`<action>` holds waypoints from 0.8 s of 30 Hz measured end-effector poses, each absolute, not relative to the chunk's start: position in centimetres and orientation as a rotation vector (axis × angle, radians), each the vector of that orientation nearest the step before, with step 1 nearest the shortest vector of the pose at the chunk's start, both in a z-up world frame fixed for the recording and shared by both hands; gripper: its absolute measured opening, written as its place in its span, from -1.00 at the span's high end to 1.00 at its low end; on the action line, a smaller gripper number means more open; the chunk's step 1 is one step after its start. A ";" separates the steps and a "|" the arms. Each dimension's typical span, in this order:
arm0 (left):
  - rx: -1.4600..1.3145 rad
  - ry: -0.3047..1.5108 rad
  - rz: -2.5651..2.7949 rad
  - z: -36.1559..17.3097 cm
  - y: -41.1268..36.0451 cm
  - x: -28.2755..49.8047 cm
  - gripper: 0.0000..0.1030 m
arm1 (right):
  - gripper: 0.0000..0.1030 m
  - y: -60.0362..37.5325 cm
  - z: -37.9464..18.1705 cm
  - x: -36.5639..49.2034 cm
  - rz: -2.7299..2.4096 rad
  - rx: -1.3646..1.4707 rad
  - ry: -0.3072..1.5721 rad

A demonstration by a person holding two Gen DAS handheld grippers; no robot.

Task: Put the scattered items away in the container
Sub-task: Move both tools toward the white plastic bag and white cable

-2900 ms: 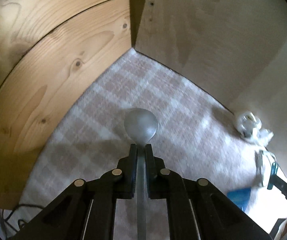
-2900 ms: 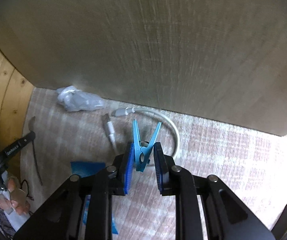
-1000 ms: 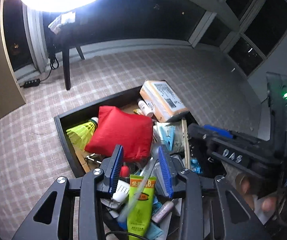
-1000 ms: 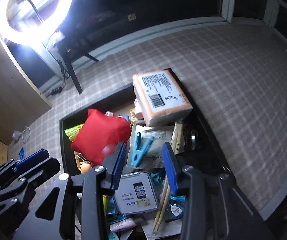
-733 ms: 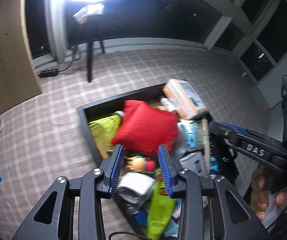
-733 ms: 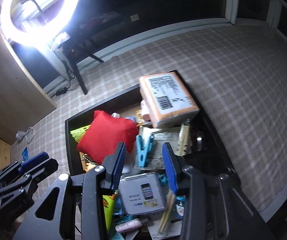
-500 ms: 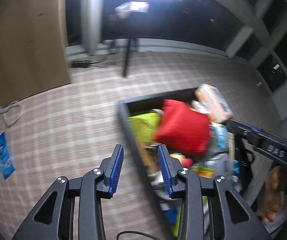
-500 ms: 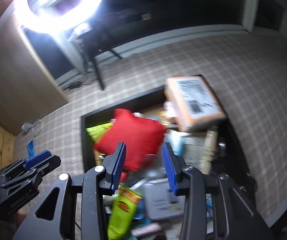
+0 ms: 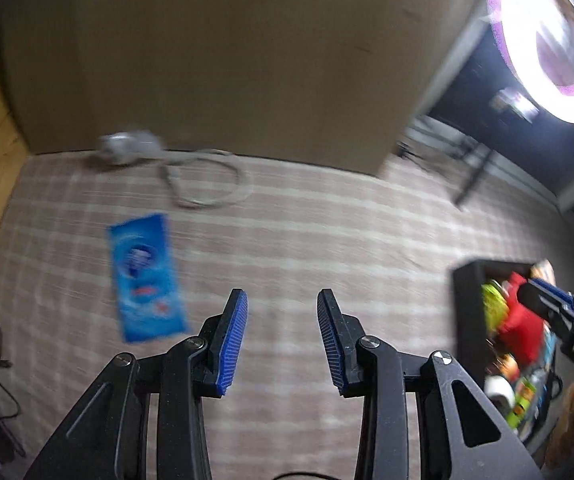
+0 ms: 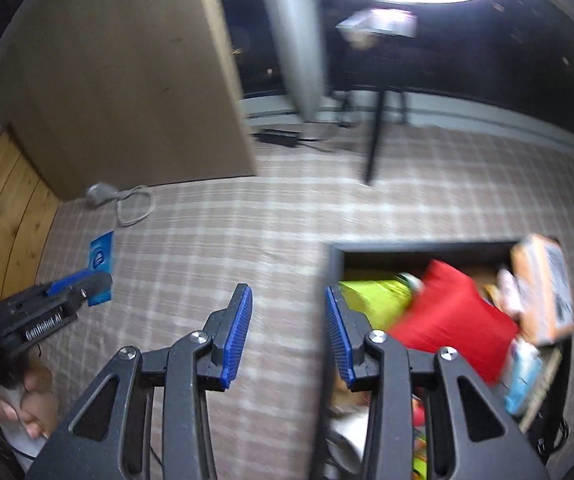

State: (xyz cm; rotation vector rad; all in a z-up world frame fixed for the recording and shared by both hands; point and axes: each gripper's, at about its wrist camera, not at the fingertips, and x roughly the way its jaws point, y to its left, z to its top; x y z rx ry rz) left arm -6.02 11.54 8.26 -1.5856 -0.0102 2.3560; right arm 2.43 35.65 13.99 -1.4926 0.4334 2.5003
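Both empty now: left hand-held gripper (image 9: 282,334) and right hand-held gripper (image 10: 288,330) released, heading away from container (image 10: 337,254) toward blue packet (image 9: 145,276), guessing next pickup.

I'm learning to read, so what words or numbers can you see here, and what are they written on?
"GenRobot.AI", roughly, small and tilted: on the left gripper, seen in the right wrist view.
Blue packet: white and red print, too blurred to read.
Orange box in the black container: label print too blurred to read.

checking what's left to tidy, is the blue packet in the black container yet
No, the flat blue packet lies on the checked carpet, well apart from the black container.
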 end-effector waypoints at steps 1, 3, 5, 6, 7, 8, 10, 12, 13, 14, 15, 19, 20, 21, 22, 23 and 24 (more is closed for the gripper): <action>-1.589 -0.017 2.381 8.0 10.3 -6.8 0.32 | 0.28 34.7 13.8 1.2 2.514 -1.507 0.413; -1.591 -0.017 2.432 7.7 8.3 -8.2 0.31 | 0.28 33.1 13.2 -1.1 2.534 -1.531 0.384; -1.592 -0.032 2.469 7.2 6.2 -9.9 0.19 | 0.28 31.4 12.5 -3.4 2.547 -1.544 0.363; -1.599 -0.048 2.484 6.9 5.1 -11.0 0.17 | 0.28 30.7 12.2 -4.4 2.552 -1.548 0.354; -1.607 -0.069 2.495 6.6 4.0 -11.9 0.15 | 0.28 29.8 11.7 -5.5 2.557 -1.554 0.344; -1.611 -0.093 2.504 6.3 3.1 -12.9 0.12 | 0.28 29.0 11.2 -6.7 2.562 -1.565 0.335; -1.623 -0.113 2.523 5.4 1.4 -14.8 0.04 | 0.28 27.7 10.2 -8.8 2.561 -1.585 0.330; -1.623 -0.121 2.524 4.5 0.2 -16.4 -0.01 | 0.28 26.5 9.2 -10.7 2.562 -1.601 0.329; -1.627 -0.120 2.520 4.1 0.0 -17.0 -0.06 | 0.28 25.9 8.6 -11.8 2.560 -1.609 0.330; -1.628 -0.115 2.516 3.7 -0.2 -17.7 -0.09 | 0.28 25.4 8.1 -12.6 2.559 -1.615 0.328; -1.623 -0.107 2.514 3.1 -0.3 -18.4 -0.12 | 0.27 25.0 7.4 -13.4 2.555 -1.623 0.325; -1.617 -0.100 2.505 1.1 -0.2 -20.2 -0.31 | 0.25 23.1 5.1 -16.5 2.542 -1.658 0.309; -1.625 -0.088 2.504 0.7 -0.1 -20.6 -0.32 | 0.20 22.8 4.7 -17.2 2.540 -1.659 0.304; -1.631 -0.072 2.509 0.2 0.1 -20.9 -0.32 | 0.15 22.5 4.3 -17.7 2.540 -1.660 0.301; -1.633 -0.053 2.515 -0.3 0.2 -21.2 -0.32 | 0.13 22.2 4.0 -18.1 2.539 -1.659 0.297; -1.635 -0.043 2.518 -0.6 0.4 -21.5 -0.32 | 0.13 22.1 3.7 -18.6 2.537 -1.656 0.294; -1.643 -0.039 2.519 -1.0 0.4 -21.8 -0.33 | 0.12 22.0 3.5 -18.9 2.536 -1.649 0.296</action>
